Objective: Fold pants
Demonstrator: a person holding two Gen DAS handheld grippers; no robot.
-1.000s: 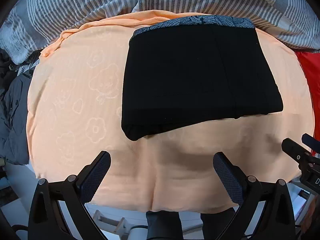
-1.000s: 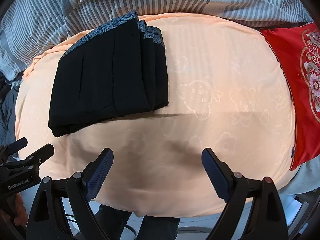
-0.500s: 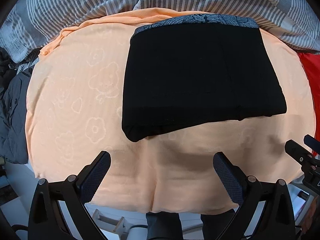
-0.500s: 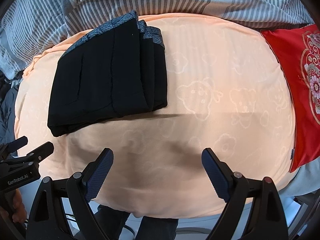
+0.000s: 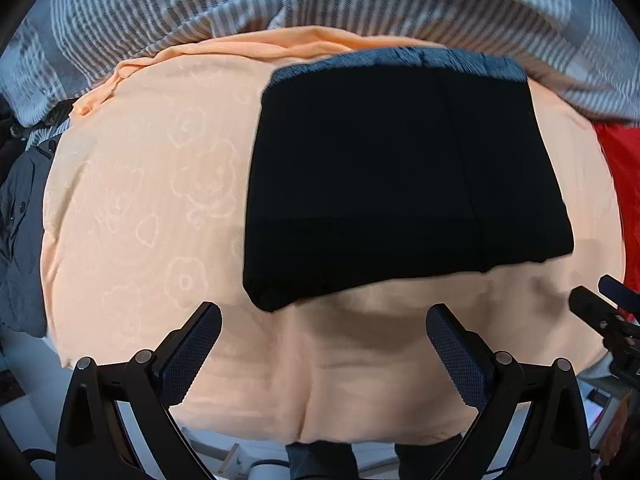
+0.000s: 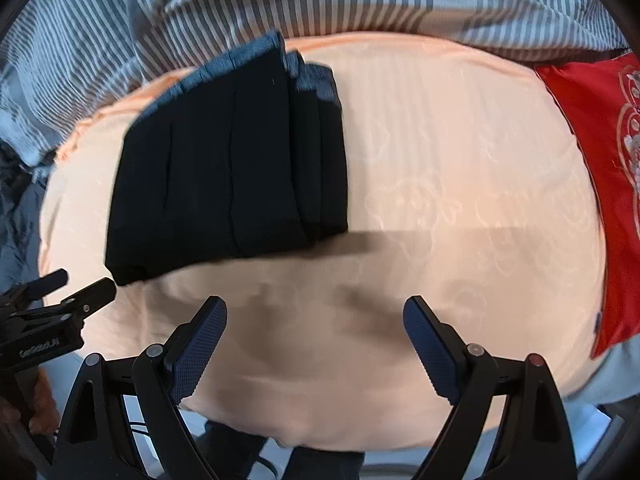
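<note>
Already folded, one pair of black pants (image 5: 400,184) lies on the peach blanket (image 5: 132,216), waistband away, long axis crosswise. Both left gripper (image 5: 323,338) and right gripper (image 6: 315,330) fingers gape empty.

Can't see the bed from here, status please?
Both tongs, left and right, open, empty. Black pants folded on peach blanket. Nothing blocking.

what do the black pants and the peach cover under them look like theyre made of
Pants: soft matte black fabric, probably a knit or woven cloth; no shine, stacked folded layers, and a grey patterned band at the top edge. Peach cover: thin smooth cloth, maybe cotton, with faint tone-on-tone bears and flowers and soft creases.
</note>
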